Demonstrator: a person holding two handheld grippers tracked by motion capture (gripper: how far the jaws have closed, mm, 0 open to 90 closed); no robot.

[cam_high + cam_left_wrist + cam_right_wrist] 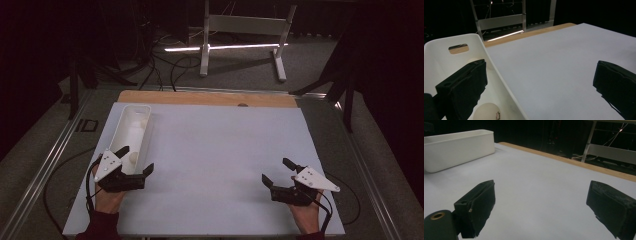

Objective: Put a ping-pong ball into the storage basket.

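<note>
From the high view, a long white bin (131, 131) is lying on the white table sheet (215, 160) toward ten o'clock, its length running from the near left up toward the wooden table edge (205, 98) at twelve. A pale round ball (133, 156) is sitting inside the bin's near end. The left gripper (136, 160) is hovering at about eight o'clock, jaws spread wide and straddling the bin's right wall — one jaw over the interior near the ball, the other outside over the sheet. The left hand (107, 196) is coming in from six o'clock with a dark red sleeve (100, 227) behind it. The right gripper (277, 171) is sitting at about four o'clock, well apart from the bin, jaws also parted and holding nothing, pointing toward eleven; the right hand (306, 212) is gripping it from below. A white metal stand (240, 30) is standing on the floor beyond the table.

In the left gripper view, the bin's wall (499, 75) is running between the two separated jaws, the ball (486, 112) is lying at seven o'clock just beside the left jaw, and a handle slot (458, 48) is showing in the far end wall.

In the right gripper view, the jaws are standing wide apart over bare sheet (536, 192) — the bin (456, 147) is sitting far off at ten o'clock, nothing between.
</note>
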